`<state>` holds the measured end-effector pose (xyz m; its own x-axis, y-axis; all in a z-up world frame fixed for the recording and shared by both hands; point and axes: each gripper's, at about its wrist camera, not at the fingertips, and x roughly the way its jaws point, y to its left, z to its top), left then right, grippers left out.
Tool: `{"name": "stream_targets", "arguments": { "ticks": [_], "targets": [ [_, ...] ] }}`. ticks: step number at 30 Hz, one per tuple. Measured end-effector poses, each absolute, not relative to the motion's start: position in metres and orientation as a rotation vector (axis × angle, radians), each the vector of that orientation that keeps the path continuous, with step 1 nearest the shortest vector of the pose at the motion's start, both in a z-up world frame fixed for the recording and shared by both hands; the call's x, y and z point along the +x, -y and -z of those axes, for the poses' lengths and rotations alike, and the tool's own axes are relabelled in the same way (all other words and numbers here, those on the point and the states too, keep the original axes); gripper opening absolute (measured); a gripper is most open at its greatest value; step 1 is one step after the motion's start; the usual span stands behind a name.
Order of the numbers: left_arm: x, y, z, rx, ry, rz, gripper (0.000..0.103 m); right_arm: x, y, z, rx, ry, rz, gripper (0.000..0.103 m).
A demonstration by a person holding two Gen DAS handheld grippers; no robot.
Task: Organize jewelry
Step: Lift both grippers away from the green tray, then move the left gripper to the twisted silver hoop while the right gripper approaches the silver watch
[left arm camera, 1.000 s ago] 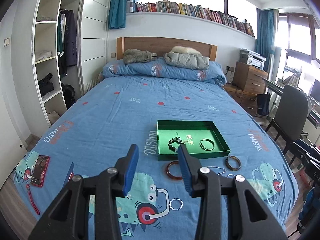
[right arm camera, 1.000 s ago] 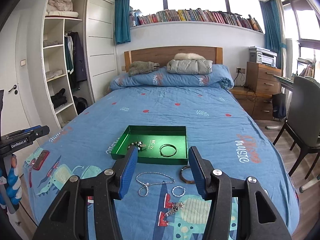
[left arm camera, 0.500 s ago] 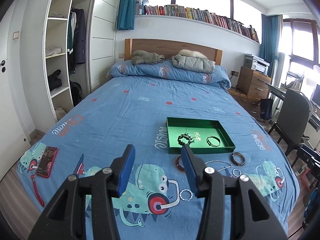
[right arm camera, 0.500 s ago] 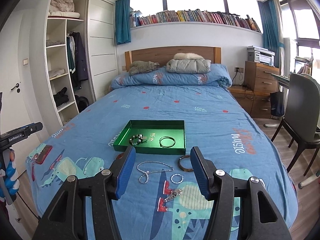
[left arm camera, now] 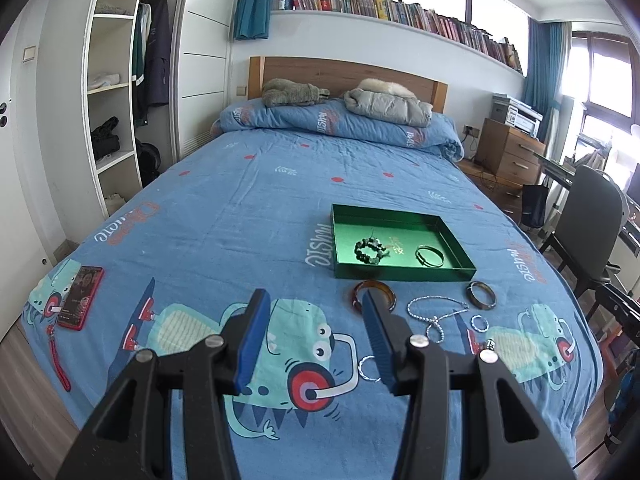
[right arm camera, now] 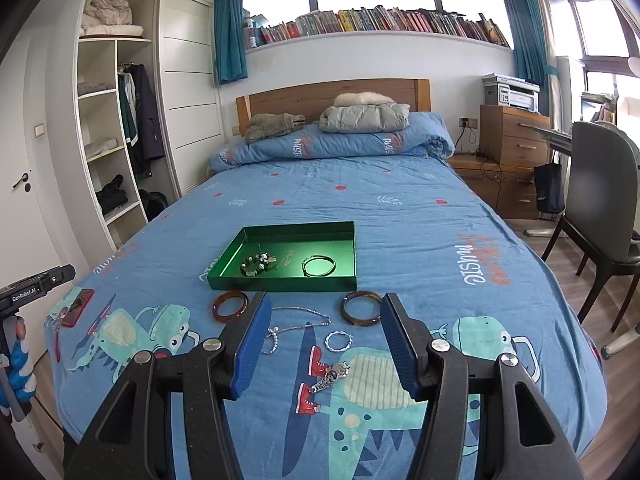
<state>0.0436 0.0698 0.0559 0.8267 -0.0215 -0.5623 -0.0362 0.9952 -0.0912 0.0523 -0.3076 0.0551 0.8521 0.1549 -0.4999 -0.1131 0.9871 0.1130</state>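
Green tray (right arm camera: 280,282) on the blue bed (right arm camera: 400,208), with a beaded bracelet (right arm camera: 258,264) and a thin bangle (right arm camera: 318,265) inside. Just in front of the tray: reddish bangle (right arm camera: 230,306), silver chain (right arm camera: 298,322), dark bangle (right arm camera: 361,307), small silver ring (right arm camera: 338,340) and a charm (right arm camera: 331,376) nearer still. Left tool (left arm camera: 316,340) and right tool (right arm camera: 324,344) both spread apart, gripping nothing, above the bed short of the tray.

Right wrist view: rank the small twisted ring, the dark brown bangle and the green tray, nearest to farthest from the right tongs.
1. Small twisted ring, on the bedspread between the open right tongs.
2. Dark brown bangle, just beyond the ring, slightly right.
3. Green tray, farthest, up the bed and left of centre.
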Motion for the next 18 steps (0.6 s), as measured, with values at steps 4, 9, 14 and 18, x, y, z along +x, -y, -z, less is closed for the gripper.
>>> {"name": "stream_targets", "arguments": {
  "ticks": [4, 9, 14, 18],
  "targets": [
    [0.05, -0.055, -0.038, -0.085, -0.628, 0.008, 0.046, 0.061, 0.315, -0.04, 0.082, -0.563, -0.143, 0.056],
    [0.063, -0.037, -0.011, -0.081, -0.683, 0.025, 0.046, 0.074, 0.326, -0.019, 0.11, -0.606, -0.148, 0.056],
    [0.076, -0.027, 0.013, -0.067, -0.732, 0.036, 0.046, 0.089, 0.33, 0.002, 0.13, -0.65, -0.153, 0.056],
    [0.086, -0.023, 0.032, -0.063, -0.773, 0.048, 0.046, 0.1, 0.329, 0.022, 0.143, -0.692, -0.16, 0.056]
  ]
}}
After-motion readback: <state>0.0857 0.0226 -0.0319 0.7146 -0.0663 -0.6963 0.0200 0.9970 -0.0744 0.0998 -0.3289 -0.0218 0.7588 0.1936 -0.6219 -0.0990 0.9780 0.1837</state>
